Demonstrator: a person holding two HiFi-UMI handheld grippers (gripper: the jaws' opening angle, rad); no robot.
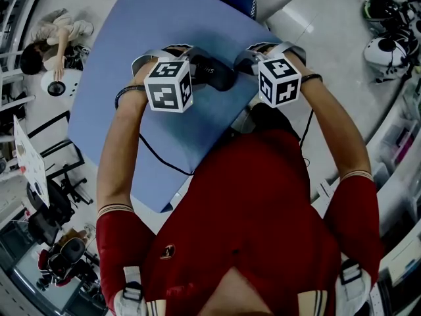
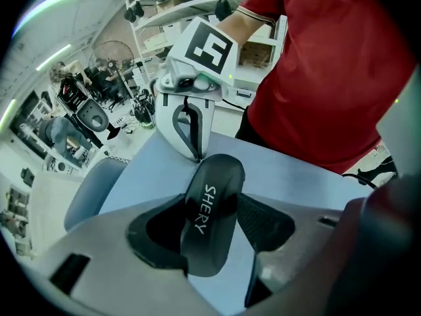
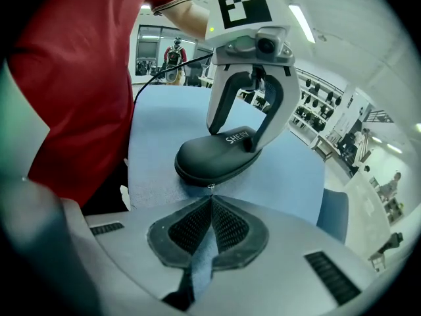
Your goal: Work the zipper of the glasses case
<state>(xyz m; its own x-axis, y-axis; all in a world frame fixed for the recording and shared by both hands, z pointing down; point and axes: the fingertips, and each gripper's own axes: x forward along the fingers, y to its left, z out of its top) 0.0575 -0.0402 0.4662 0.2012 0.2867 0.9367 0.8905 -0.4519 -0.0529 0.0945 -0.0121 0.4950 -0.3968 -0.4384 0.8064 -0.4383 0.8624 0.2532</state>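
1 glasses case (image 3: 217,158) betw. L tongs (image 2: 212,224), zip pull (image 3: 210,187) in R tongs (image 3: 210,200)

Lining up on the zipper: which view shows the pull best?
Right gripper view: the zipper pull sits at the right gripper's shut tips, beside the glasses case. Head and left gripper views show only the case.

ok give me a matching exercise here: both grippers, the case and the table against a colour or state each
1 left gripper
2 right gripper
3 glasses case
4 table

a blue
b black, printed SHERY
c shut on the zipper pull
d shut on the glasses case

Pairs: 1-d, 2-c, 3-b, 4-a
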